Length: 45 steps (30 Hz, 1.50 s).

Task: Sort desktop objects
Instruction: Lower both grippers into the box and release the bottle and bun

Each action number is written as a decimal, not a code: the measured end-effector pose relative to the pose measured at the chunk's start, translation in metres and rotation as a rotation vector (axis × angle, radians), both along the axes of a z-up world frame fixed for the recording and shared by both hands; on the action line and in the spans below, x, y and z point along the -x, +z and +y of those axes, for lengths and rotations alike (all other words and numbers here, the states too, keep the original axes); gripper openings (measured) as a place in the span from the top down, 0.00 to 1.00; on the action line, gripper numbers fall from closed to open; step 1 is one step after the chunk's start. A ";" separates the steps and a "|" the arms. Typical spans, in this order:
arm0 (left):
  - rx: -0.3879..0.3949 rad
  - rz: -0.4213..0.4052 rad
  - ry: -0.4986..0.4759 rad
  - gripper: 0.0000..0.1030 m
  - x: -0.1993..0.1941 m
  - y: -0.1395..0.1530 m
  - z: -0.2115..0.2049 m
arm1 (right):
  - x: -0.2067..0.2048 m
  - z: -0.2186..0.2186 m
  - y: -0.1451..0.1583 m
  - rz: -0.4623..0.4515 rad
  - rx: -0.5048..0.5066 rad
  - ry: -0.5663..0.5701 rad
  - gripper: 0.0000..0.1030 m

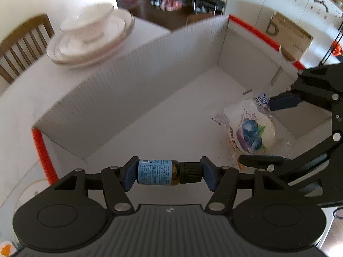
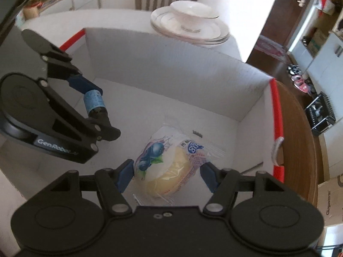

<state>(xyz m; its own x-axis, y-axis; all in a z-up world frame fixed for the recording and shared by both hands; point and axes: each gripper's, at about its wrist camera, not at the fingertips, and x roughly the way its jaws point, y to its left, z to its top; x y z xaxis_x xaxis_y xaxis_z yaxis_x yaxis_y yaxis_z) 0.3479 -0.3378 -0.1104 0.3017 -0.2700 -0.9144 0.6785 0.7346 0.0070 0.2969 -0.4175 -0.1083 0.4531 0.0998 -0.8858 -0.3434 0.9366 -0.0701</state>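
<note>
White box (image 1: 150,90), red-edged, on table: no loose contents visible. Small brown bottle (image 1: 163,172), blue label, clamped end to end in left gripper (image 1: 169,173) above box floor, long axis crosswise, black cap rightward. Wrapped blueberry bun (image 2: 165,162) pinched in right gripper (image 2: 166,174) inside box.

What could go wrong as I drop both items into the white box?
The small bottle is pinched end to end by the left gripper; it may roll once released. The wrapped blueberry bun, between the right gripper jaws, crowds the white box beside the left gripper, so the two could collide.
</note>
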 end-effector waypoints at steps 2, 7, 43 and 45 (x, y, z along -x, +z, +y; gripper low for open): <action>-0.029 0.033 0.009 0.41 -0.004 -0.004 -0.003 | -0.003 0.003 -0.004 0.017 0.025 0.017 0.35; -0.095 0.074 -0.005 0.40 -0.005 -0.013 -0.012 | -0.010 0.004 -0.013 0.059 0.042 0.040 0.35; -0.003 -0.017 0.045 0.37 0.009 0.029 -0.001 | 0.012 -0.017 0.030 -0.047 -0.058 0.024 0.03; 0.017 -0.021 0.054 0.37 0.011 0.033 0.003 | 0.016 -0.017 0.034 -0.061 -0.067 0.019 0.03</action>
<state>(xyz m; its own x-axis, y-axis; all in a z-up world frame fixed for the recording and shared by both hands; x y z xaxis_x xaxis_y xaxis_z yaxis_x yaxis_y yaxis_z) 0.3368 -0.3350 -0.0770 0.3352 -0.2683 -0.9031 0.6380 0.7700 0.0081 0.2812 -0.4346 -0.0740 0.5036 0.1669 -0.8476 -0.3577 0.9334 -0.0287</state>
